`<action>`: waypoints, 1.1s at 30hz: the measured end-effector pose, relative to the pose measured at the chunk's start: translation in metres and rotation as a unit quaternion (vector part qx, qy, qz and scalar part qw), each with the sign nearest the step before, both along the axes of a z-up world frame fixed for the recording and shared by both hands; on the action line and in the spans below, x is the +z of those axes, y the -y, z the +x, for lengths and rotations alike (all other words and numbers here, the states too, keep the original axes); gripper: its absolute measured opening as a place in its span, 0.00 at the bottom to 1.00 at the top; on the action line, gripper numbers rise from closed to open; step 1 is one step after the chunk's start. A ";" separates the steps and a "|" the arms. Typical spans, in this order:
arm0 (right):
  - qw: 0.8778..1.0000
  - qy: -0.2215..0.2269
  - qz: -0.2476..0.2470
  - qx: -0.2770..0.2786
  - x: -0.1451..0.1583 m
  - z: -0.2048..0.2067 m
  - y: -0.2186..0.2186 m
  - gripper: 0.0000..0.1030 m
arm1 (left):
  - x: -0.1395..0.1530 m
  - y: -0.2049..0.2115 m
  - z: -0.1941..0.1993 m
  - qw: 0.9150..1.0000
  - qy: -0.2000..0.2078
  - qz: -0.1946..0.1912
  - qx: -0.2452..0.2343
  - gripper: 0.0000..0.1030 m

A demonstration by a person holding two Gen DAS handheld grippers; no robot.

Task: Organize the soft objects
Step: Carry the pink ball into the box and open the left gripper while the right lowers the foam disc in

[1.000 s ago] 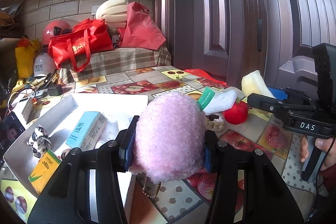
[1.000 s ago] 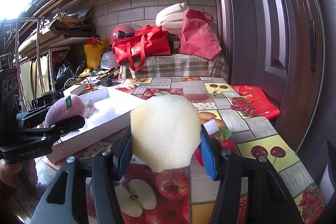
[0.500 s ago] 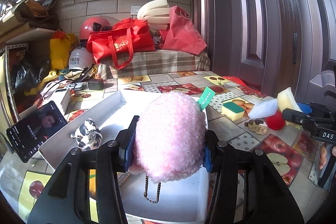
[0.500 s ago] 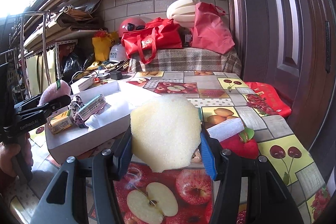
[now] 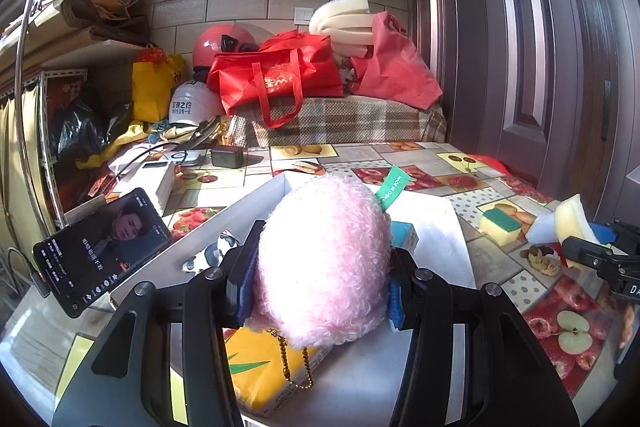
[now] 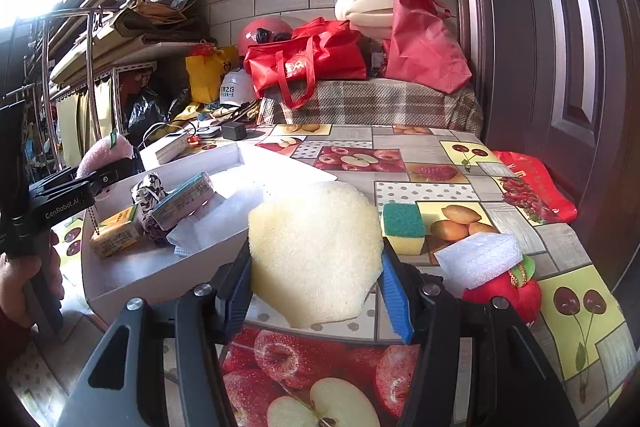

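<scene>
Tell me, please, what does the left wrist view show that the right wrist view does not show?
Only the left wrist view shows the phone propped at the table's left edge, its screen lit, and the gold chain hanging under the pink plush in the left tongs.

Only the right wrist view shows the red plush apple under the white foam block, and the hand holding the left tool.

Both show the white tray, the green-topped sponge, the red bags and the pale yellow sponge in the right tongs.
</scene>
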State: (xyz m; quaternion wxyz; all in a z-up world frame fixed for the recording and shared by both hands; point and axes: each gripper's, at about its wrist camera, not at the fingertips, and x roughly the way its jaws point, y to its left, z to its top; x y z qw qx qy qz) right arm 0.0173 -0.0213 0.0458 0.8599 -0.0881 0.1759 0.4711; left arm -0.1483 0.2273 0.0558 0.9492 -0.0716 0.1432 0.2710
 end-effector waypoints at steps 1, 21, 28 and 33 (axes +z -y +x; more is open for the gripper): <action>1.000 0.002 -0.001 0.000 0.000 0.002 -0.004 0.55 | 0.000 -0.005 0.000 1.000 0.000 -0.003 0.006 0.48; 1.000 0.013 0.008 -0.015 0.009 0.048 -0.098 0.56 | -0.001 -0.042 0.013 0.998 0.007 -0.018 0.062 0.48; 1.000 -0.001 0.009 -0.024 0.006 0.066 -0.127 0.56 | -0.002 -0.044 0.020 0.998 0.001 -0.011 0.068 0.48; 0.999 0.025 -0.017 0.016 0.005 0.053 -0.151 0.56 | -0.002 -0.043 0.027 0.998 -0.008 -0.003 0.063 0.49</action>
